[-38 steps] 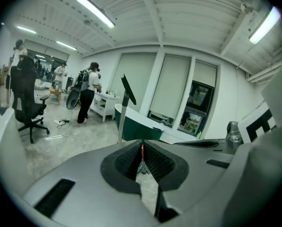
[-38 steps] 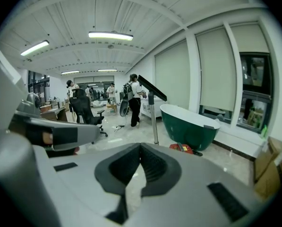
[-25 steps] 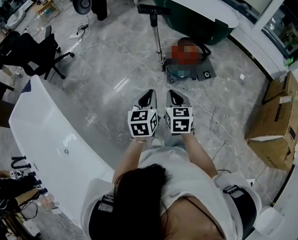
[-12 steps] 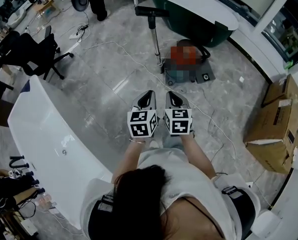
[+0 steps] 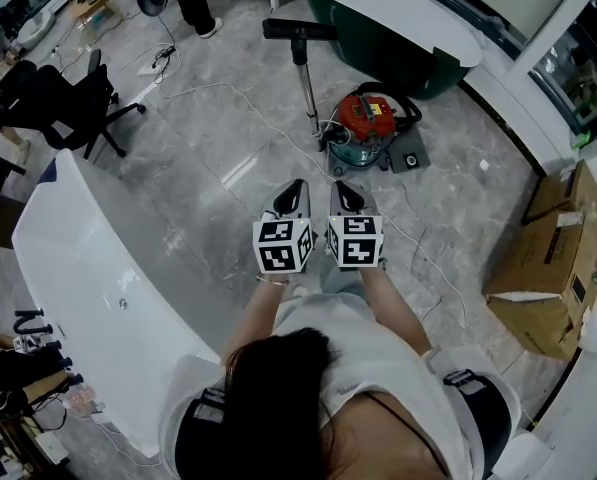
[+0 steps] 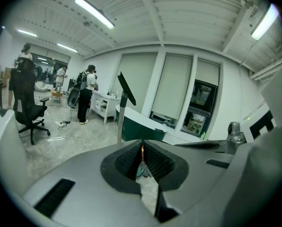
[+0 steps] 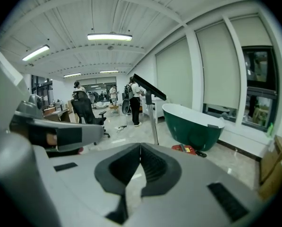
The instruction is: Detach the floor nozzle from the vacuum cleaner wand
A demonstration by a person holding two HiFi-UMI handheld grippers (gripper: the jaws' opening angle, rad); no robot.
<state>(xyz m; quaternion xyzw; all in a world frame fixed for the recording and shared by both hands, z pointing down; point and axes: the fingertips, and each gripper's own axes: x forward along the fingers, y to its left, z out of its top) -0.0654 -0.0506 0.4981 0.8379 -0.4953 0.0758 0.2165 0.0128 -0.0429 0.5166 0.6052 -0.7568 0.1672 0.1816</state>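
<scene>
Both arms reach forward from the torso, elbows bent, left forearm (image 5: 256,316) and right forearm (image 5: 390,306) converging toward the midline. The grippers sit side by side in front of the body, level with each other, near but not touching. Left gripper (image 5: 297,186): jaws closed to a hairline slit, nothing between them. Right gripper (image 5: 341,187): jaws fully together, empty. Both point away from the body and tilt somewhat downward. Left marker cube (image 5: 283,245) and right marker cube (image 5: 355,240) face up toward the head camera, the hands hidden beneath them.
</scene>
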